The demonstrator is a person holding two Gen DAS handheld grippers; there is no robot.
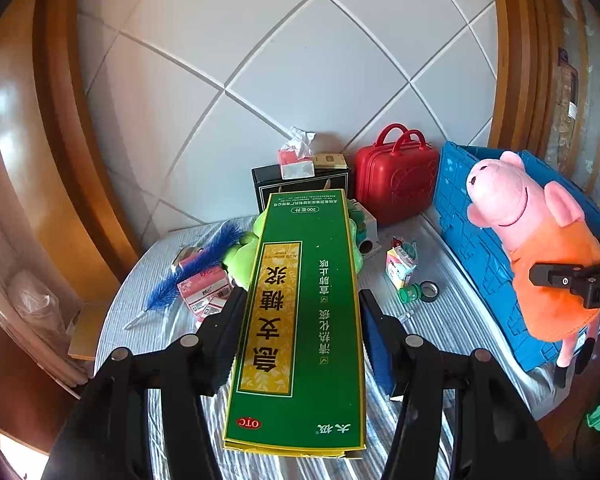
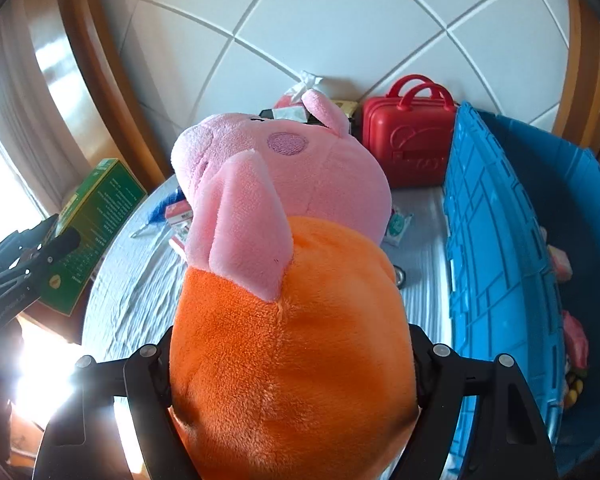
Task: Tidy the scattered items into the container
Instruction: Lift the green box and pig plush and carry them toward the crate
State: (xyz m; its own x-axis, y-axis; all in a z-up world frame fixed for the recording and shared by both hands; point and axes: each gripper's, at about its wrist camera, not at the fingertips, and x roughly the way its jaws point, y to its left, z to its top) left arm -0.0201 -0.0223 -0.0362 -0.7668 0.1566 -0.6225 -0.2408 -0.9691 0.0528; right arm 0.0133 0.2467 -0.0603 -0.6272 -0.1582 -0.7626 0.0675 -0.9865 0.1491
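The tall green cardboard medicine box with a yellow label panel [image 1: 296,320] is clamped between the two black fingers of the left hand-held gripper [image 1: 300,332], lifted above the pale striped cloth of the counter [image 1: 440,320]. The pink plush pig in an orange dress [image 2: 292,312] is squeezed at its body by the right hand-held gripper [image 2: 292,360], whose fingers press into the orange fabric on both sides. The blue ribbed plastic crate [image 2: 496,264] stands just right of the pig, and small items lie inside it, too blurred to name. Relative to the crate, a red hard-shell toy suitcase with two handles [image 1: 396,180] stands at its far left corner against the white tiled wall [image 1: 300,60]. Farther left of the crate lie a small printed carton [image 1: 400,266], a black roll of tape [image 1: 430,291], a pink box [image 1: 204,288] and a blue bristle brush [image 1: 204,264].
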